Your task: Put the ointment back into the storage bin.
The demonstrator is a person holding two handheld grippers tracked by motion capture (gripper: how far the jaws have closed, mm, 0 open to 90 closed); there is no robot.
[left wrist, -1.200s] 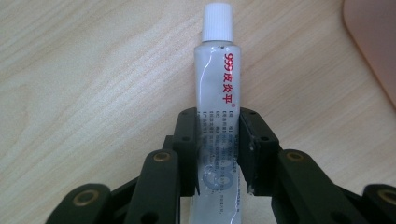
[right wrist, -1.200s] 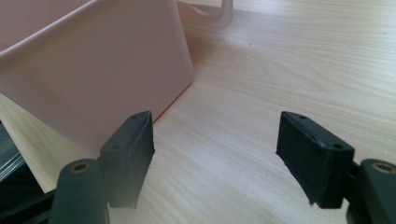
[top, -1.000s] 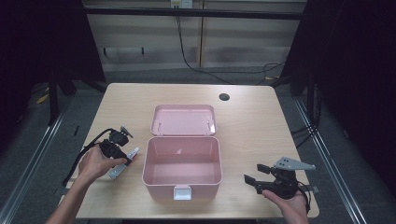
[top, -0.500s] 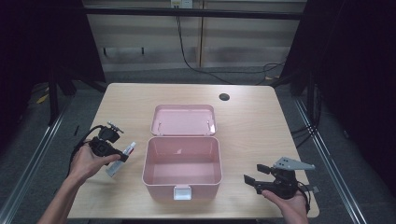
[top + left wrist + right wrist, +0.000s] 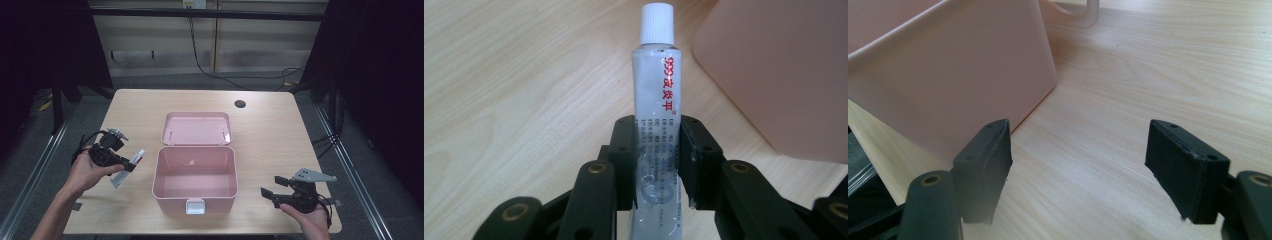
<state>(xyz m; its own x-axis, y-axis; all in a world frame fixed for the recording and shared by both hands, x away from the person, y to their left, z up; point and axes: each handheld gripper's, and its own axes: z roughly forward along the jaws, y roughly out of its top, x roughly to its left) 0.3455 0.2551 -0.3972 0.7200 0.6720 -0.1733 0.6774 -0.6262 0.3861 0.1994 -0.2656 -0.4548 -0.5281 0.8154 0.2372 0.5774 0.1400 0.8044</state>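
Left gripper (image 5: 658, 165): its jaws are closed on the tube (image 5: 658, 120), pressing its lower half from both sides.
Tube: the white cap points away, beyond the jaw tips; the pink box (image 5: 194, 172) is beside it.
Right gripper (image 5: 1080, 165): jaws stand wide, only table (image 5: 1128, 75) between them; the box wall is just outside one jaw.

Left black two-jaw gripper (image 5: 131, 165): raised in the left hand (image 5: 86, 172), jaws clamped; right black two-jaw gripper (image 5: 267, 194): low in the right hand (image 5: 306, 216), jaws spread wide.
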